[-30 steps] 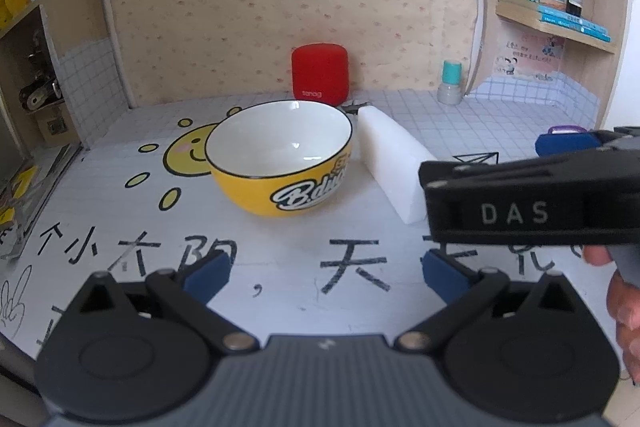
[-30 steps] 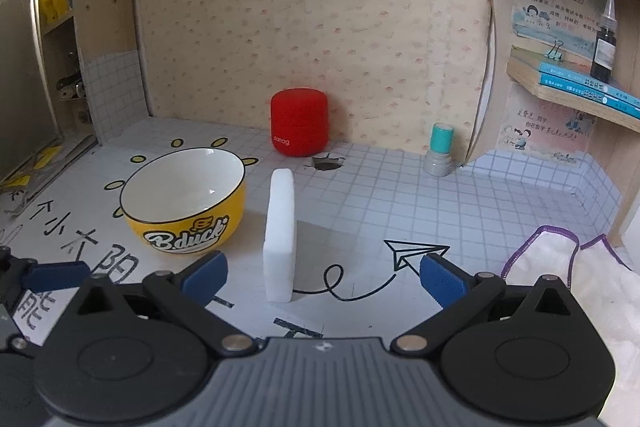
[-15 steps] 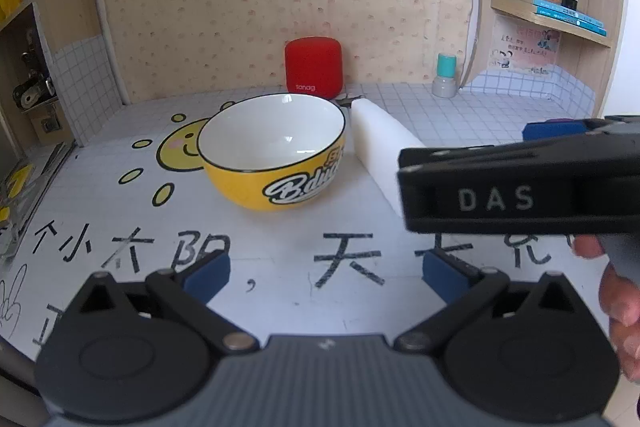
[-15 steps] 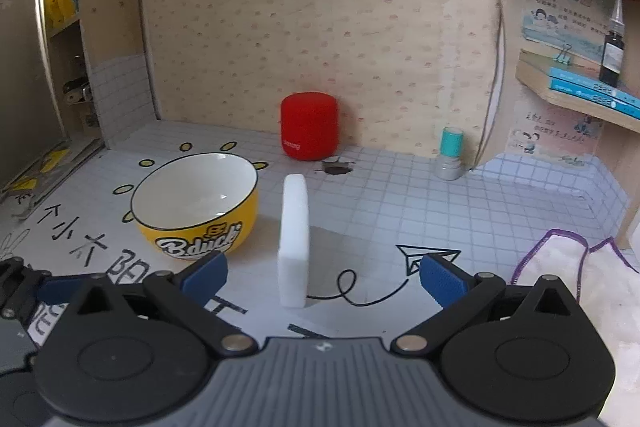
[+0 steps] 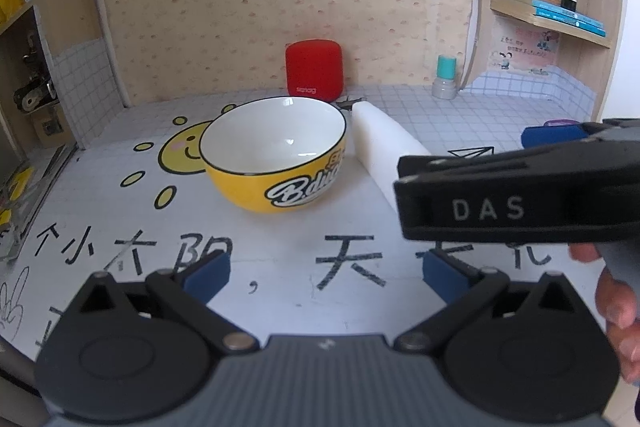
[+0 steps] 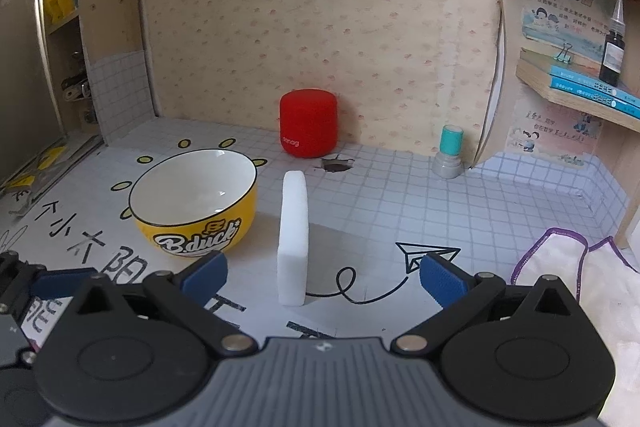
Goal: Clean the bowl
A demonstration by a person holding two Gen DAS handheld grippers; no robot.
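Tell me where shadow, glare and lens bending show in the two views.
Right wrist view: the sponge casts a grey shadow to its right; the walls bow. Left wrist view: a small bright glint sits inside the bowl; the shelf edges curve.

Both grippers wide, empty.

Each gripper, left gripper and right gripper, has black linkage arms with silver pivot screws, blue ribbed finger pads and a grey ridged body; one side shows white letters "DAS".
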